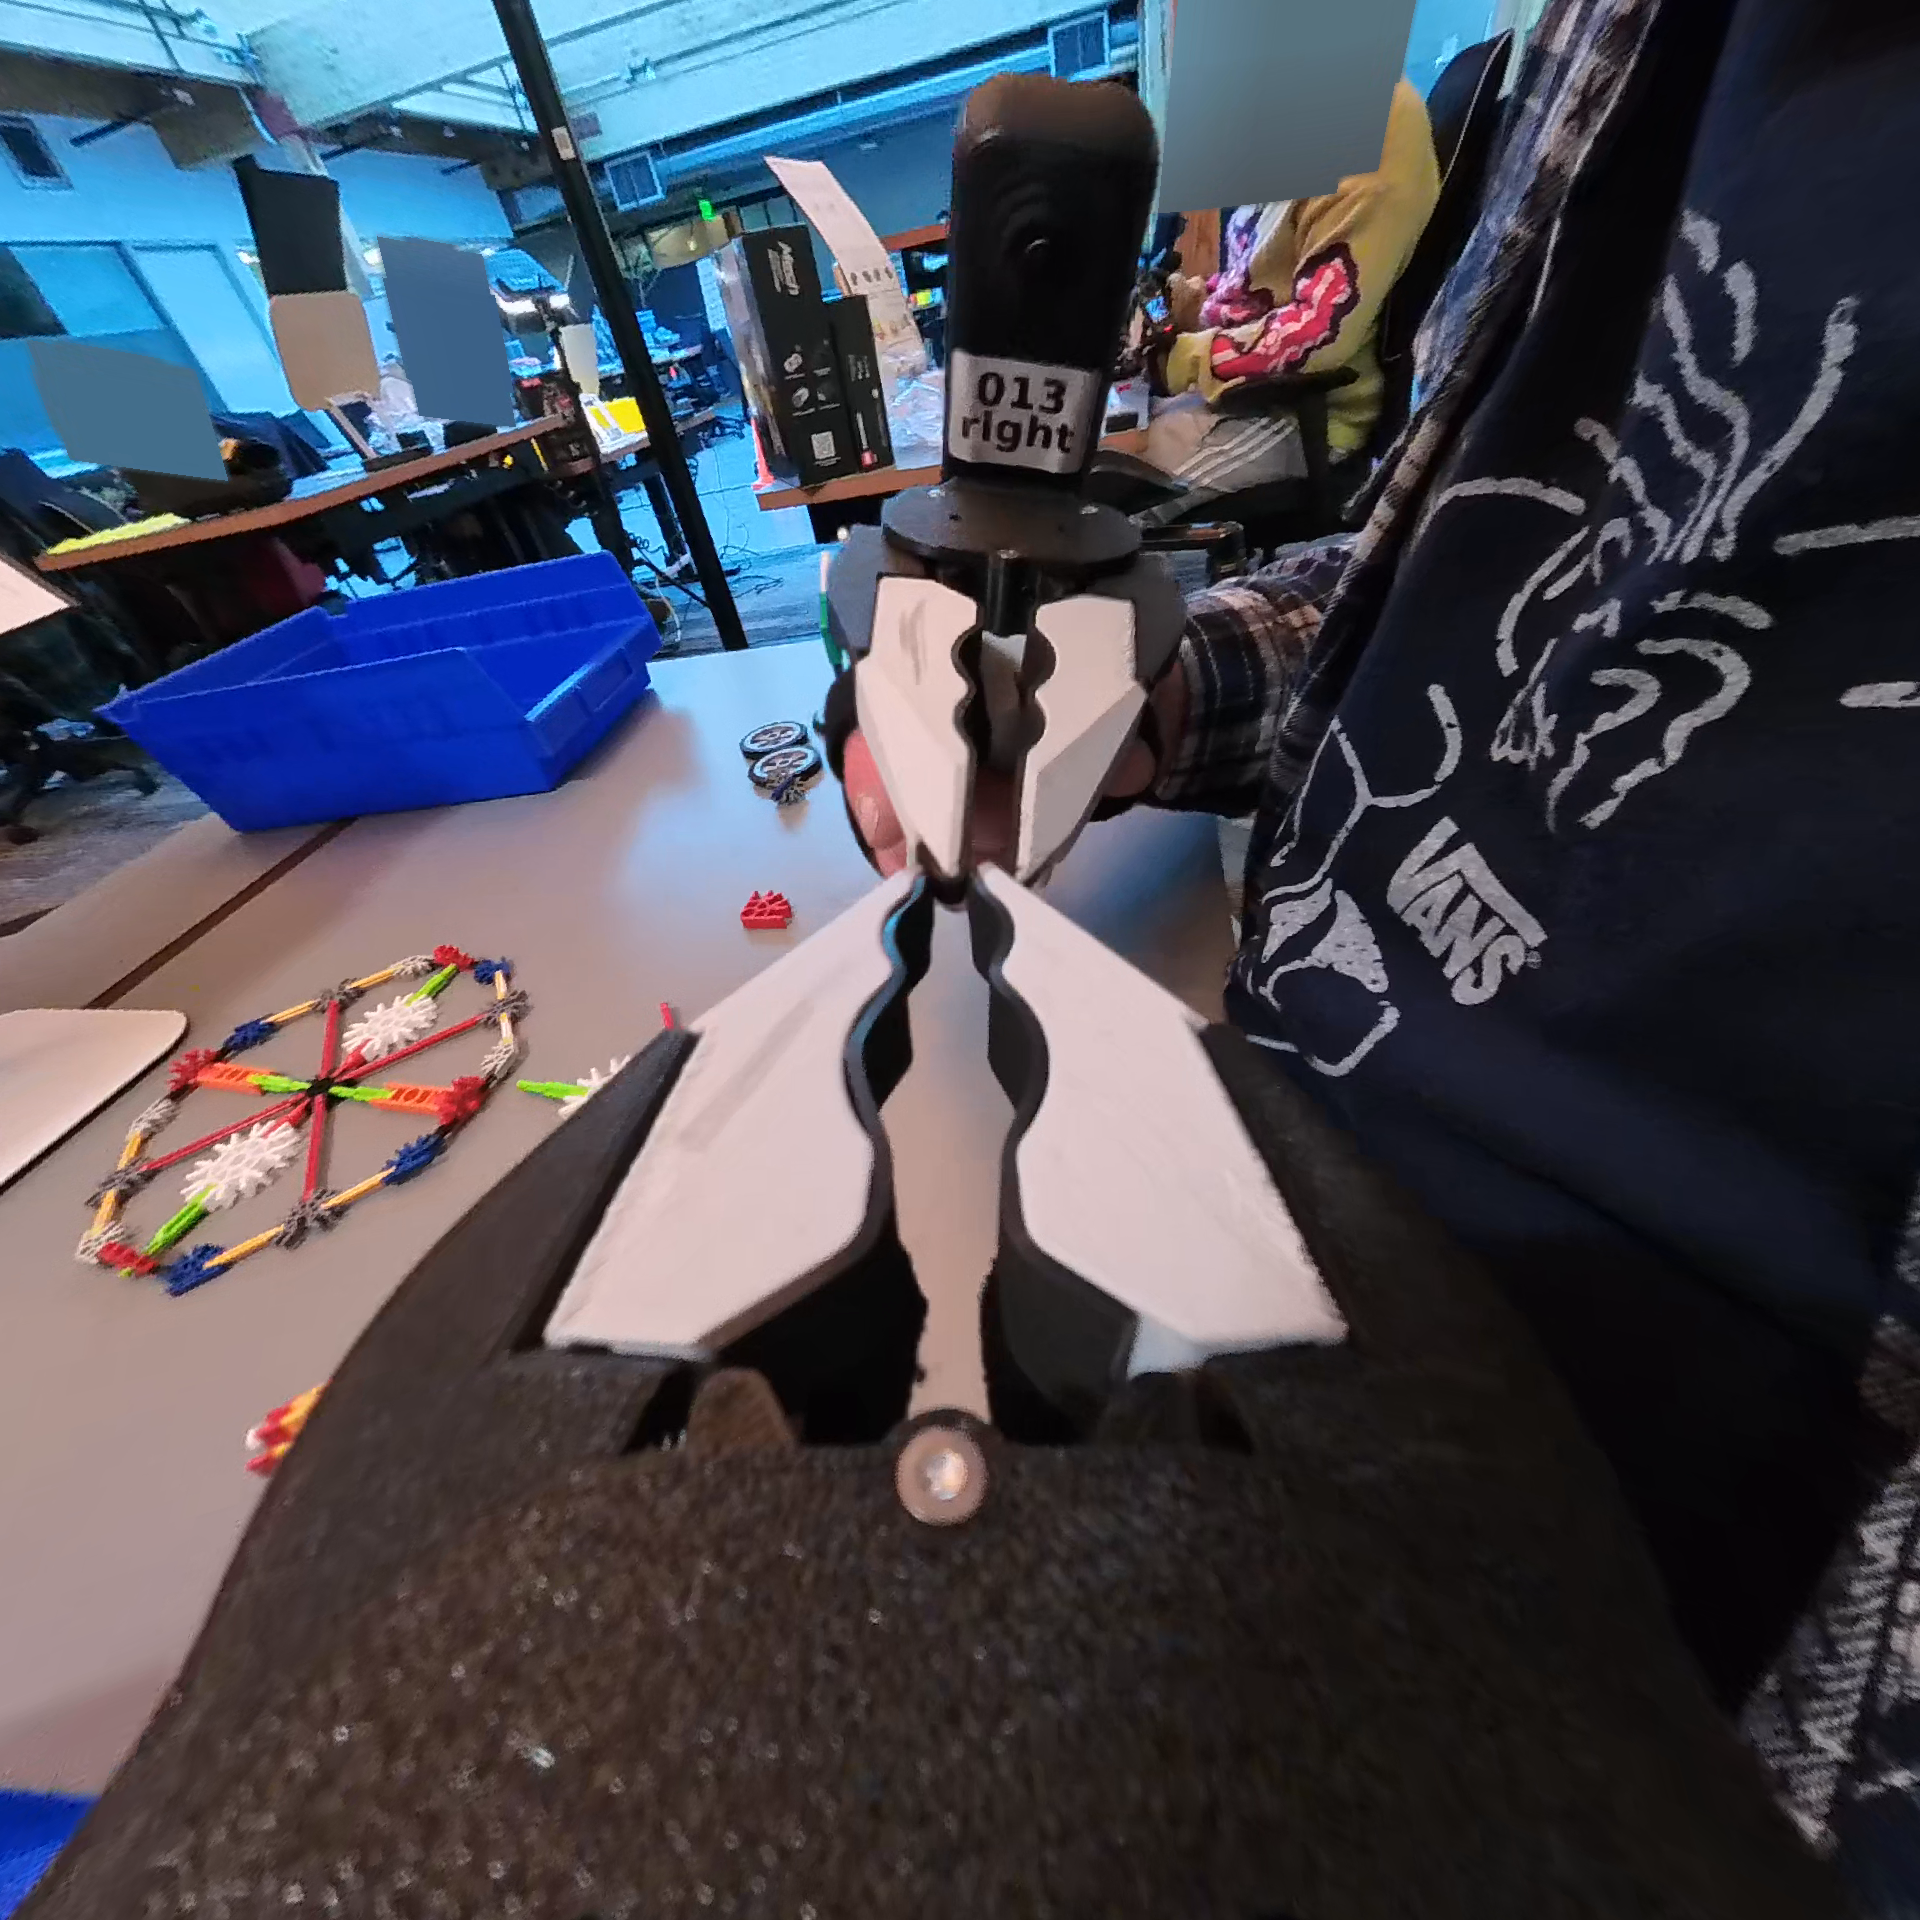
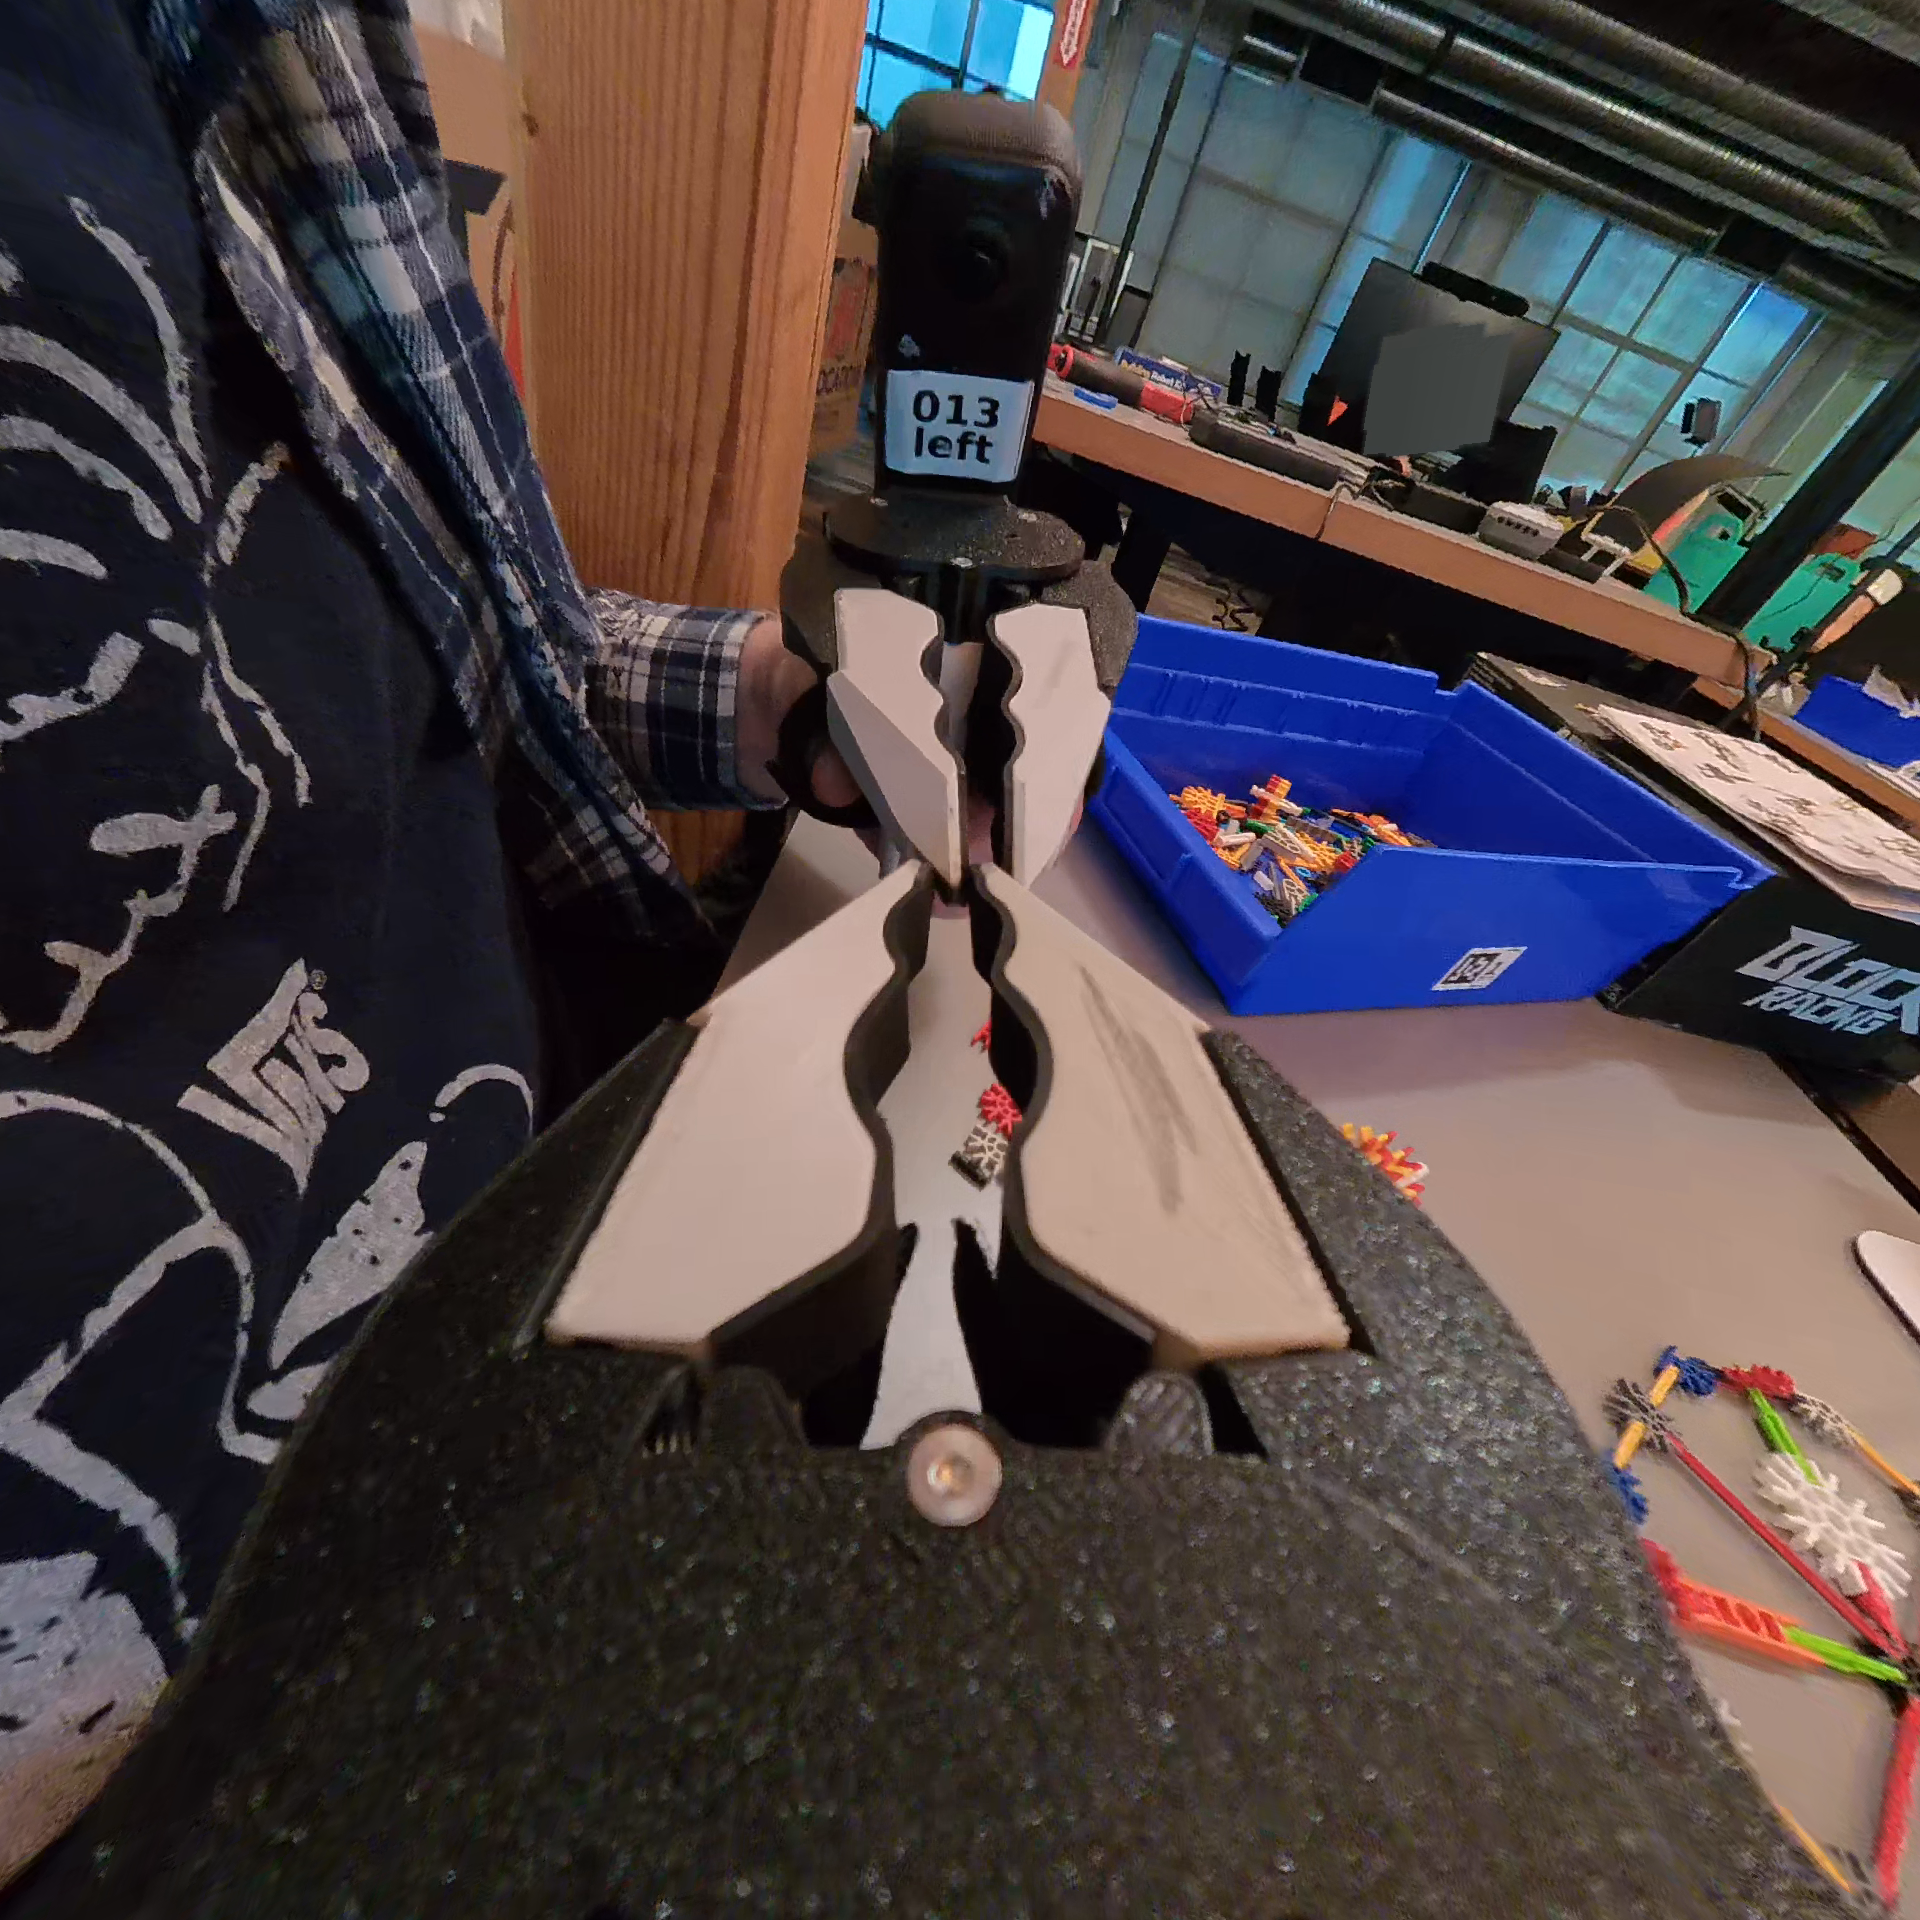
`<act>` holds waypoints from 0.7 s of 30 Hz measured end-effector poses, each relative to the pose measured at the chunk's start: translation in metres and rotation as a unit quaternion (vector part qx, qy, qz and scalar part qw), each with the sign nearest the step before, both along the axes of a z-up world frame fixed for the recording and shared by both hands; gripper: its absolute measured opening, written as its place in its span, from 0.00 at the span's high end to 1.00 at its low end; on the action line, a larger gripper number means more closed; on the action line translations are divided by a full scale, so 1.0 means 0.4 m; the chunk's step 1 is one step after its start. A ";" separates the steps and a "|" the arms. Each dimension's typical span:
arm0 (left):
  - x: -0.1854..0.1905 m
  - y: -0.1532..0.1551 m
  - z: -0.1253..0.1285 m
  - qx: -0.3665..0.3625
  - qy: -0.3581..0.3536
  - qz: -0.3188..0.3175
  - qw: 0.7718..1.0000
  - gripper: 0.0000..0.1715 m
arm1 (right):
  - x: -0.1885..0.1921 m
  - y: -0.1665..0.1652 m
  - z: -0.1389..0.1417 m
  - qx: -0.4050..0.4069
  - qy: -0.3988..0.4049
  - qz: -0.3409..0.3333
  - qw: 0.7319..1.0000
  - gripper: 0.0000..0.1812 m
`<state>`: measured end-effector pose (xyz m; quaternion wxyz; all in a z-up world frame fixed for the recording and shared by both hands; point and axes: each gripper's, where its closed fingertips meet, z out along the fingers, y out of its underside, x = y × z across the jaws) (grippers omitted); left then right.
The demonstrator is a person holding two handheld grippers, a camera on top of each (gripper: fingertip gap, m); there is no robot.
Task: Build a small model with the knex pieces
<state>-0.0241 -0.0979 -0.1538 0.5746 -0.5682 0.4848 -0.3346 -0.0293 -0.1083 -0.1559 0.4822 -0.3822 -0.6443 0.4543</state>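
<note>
- The left gripper (image 1: 948, 883) and the right gripper (image 2: 951, 881) face each other nose to nose above the grey table (image 1: 623, 831), at 12 o'clock in each wrist view.
- A small dark piece (image 1: 948, 891) sits where the four tips meet. It is too small to say what it is.
- On both grippers the fingers are drawn close, with only a narrow gap at the tips. I cannot tell whether either pair actually pinches the piece.
- By its looks the piece is probably light, stiff plastic that could twist or pop out of a shallow pinch. The surest hold would be at its middle, squarely between the pads.
- Both grippers are held roughly level and in line, close in front of the person's chest. One hand (image 1: 883, 810) wraps the right gripper's handle and the other hand (image 2: 790, 717) the left's.
- A flat rod-and-connector wheel (image 1: 312, 1101) lies on the table at 9 o'clock in the left view. It looks rigid but easy to pull apart.
- A blue bin (image 2: 1455, 935) of loose pieces stands at 2 o'clock in the right view.
- A red connector (image 1: 766, 911) lies just left of the tips.
</note>
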 end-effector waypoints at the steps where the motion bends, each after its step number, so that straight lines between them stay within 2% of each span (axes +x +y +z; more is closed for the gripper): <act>1: 0.001 -0.003 0.001 0.000 -0.002 -0.003 1.000 0.97 | 0.001 -0.003 0.002 -0.005 0.002 0.003 1.000 0.97; 21: 0.031 -0.057 0.000 -0.008 0.002 -0.069 0.998 0.98 | 0.022 -0.055 0.003 -0.030 -0.016 0.065 0.997 0.98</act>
